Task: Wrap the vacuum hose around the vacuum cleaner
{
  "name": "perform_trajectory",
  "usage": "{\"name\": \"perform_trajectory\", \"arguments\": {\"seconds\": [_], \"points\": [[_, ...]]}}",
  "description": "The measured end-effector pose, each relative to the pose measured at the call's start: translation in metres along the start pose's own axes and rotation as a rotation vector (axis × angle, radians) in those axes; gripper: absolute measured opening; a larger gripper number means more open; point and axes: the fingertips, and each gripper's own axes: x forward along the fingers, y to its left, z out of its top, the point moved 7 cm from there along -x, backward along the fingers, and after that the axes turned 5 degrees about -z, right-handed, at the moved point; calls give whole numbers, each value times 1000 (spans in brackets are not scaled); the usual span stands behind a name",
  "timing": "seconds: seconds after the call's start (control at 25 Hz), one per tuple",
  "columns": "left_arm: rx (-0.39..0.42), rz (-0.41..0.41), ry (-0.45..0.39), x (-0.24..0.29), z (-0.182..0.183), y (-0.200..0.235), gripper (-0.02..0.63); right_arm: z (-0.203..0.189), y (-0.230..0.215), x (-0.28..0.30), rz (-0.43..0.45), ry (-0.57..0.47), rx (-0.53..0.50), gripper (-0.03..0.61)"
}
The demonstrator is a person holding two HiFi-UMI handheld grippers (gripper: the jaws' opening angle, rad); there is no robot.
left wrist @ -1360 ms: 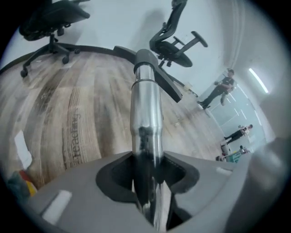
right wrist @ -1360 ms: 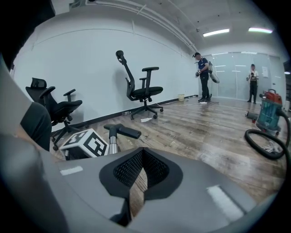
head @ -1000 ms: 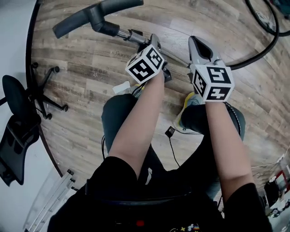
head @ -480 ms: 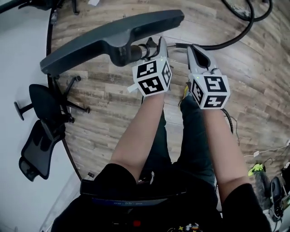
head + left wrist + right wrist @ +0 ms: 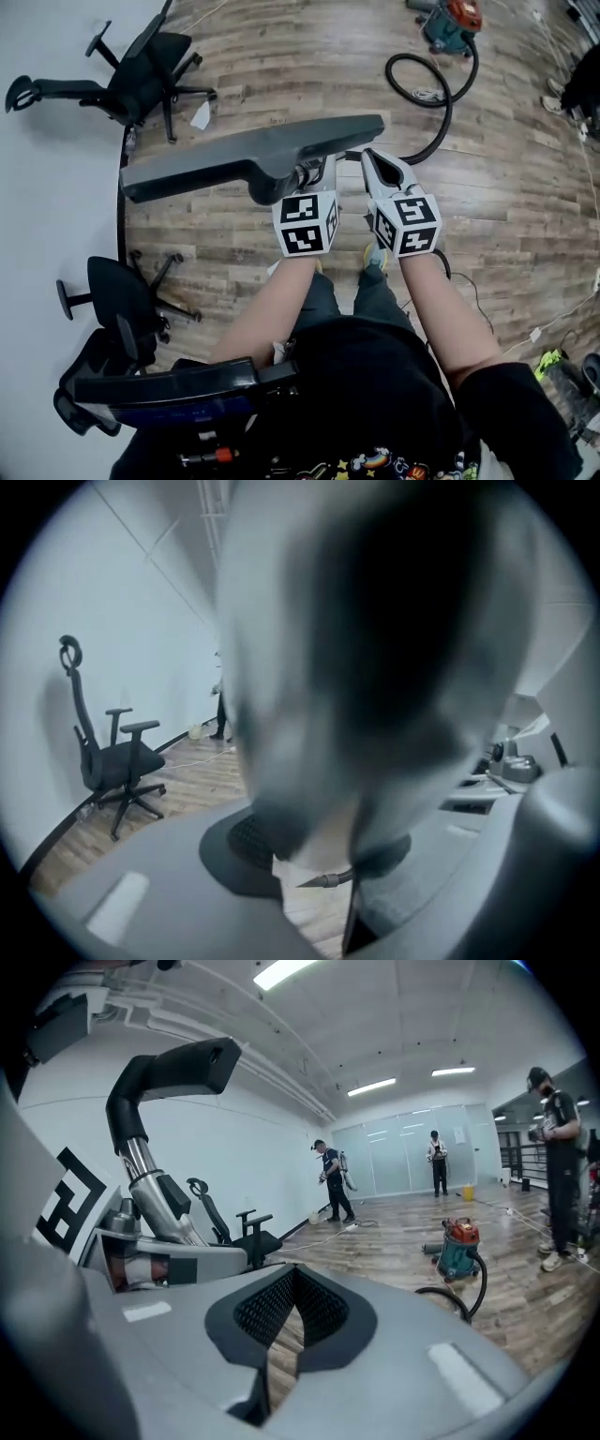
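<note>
Above open floor, left claw clamps vacuum nozzle, right claw closed, empty

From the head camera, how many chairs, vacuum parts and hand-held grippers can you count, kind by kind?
Office chairs: 2
Vacuum cleaner: 1
Vacuum hose: 1
Floor nozzle: 1
Grippers (left gripper, right gripper): 2
Total: 7

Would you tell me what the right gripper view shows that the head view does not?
Only the right gripper view: two distant people, ceiling lights, a glass wall. Only the head view: the wearer's forearms, the marker cube on the right gripper. Both: the vacuum cleaner, its hose, the nozzle on the wand that the left gripper grips.
</note>
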Motion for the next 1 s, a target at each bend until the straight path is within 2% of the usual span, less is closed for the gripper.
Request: {"name": "perform_trajectory", "arguments": {"seconds": [0.12,0.24,0.48,0.72,1.0], "points": [[78,-91,26,-24,16,-17,157,19,15,-25,-49,-47,0,21],[132,-160,57,-42,18,-24,157,22,28,-49,-115,-76,37,21],[215,-205,91,-42,27,-17,158,19,34,-68,-210,-119,78,21],[290,-265,125,-6,40,-26,158,15,1,-61,-281,-133,141,21],[382,-316,186,59,56,-53,160,22,-62,-38,-291,-145,185,21]]}}
